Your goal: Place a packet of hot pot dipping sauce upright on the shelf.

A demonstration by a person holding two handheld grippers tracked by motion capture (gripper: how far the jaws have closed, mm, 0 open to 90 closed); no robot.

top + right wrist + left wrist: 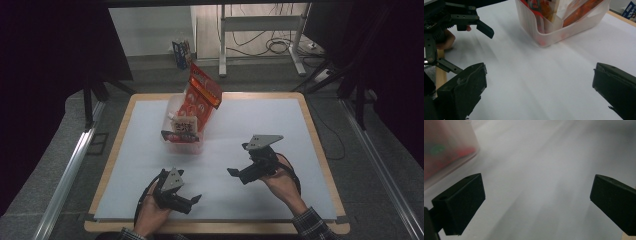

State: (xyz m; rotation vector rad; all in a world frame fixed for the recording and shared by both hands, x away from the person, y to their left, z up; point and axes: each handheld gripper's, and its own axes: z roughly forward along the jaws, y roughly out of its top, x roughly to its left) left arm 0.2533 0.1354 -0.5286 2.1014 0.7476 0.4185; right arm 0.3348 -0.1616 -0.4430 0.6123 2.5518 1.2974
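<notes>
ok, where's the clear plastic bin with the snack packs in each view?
High view: the clear bin sits on the white table sheet, left of centre, beyond both grippers.
Left gripper view: its blurred corner is at top left, above the left finger.
Right gripper view: the bin is at top centre to right, beyond the open fingers.
Shared landmark: the red-orange packs inside it.

Grey floor (150, 75), perhaps carpeted
</notes>
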